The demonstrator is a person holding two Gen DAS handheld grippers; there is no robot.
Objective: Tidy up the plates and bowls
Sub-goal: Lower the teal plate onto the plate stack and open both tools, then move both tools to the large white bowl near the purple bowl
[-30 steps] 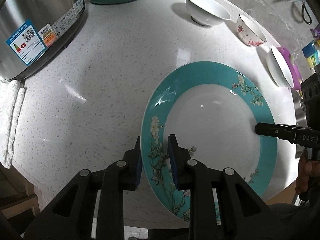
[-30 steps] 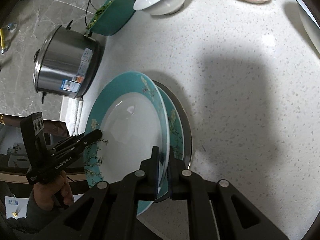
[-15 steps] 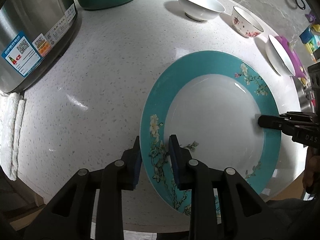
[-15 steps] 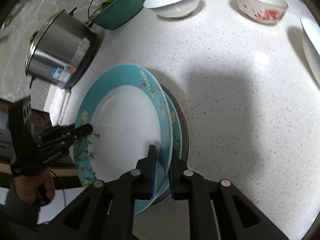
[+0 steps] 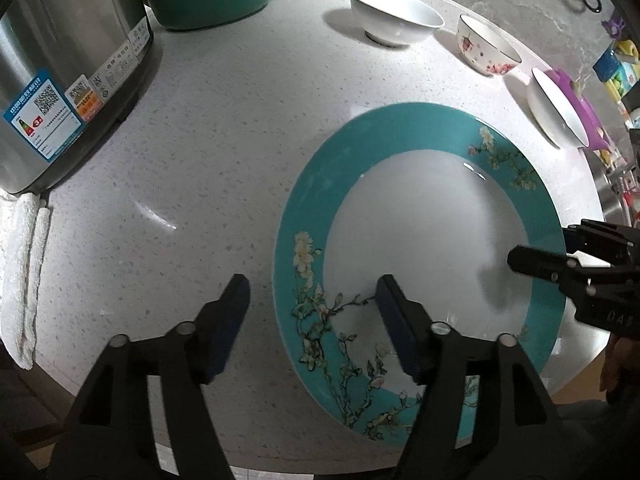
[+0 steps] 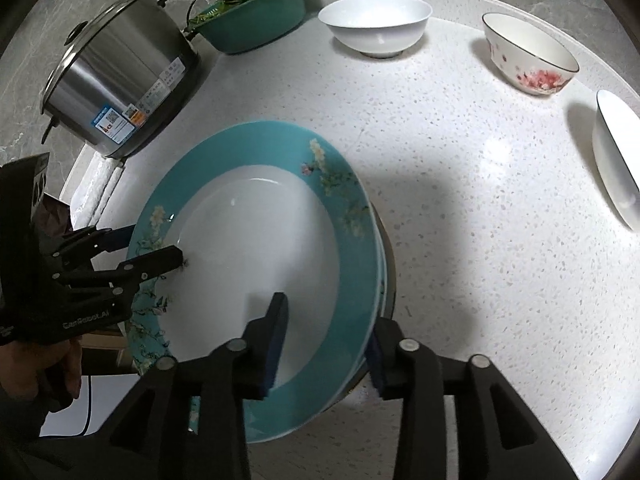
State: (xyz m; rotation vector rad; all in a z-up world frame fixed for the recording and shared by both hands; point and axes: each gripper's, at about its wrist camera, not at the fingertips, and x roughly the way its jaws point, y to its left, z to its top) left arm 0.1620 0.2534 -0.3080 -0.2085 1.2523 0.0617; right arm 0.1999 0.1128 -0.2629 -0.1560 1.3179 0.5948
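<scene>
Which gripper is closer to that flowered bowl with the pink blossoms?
Right gripper. It sits at the teal plate's edge facing the flowered bowl; the left gripper straddles the opposite edge.

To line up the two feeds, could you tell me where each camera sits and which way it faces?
Left wrist: on the left hand-held gripper, looking steeply down at the teal plate; its open fingers show.
Right wrist: on the right hand-held gripper, looking steeply down from the plate's opposite side; its open fingers show.
Shared: plate, white bowl, floral bowl, steel cooker, each other's gripper.
</scene>
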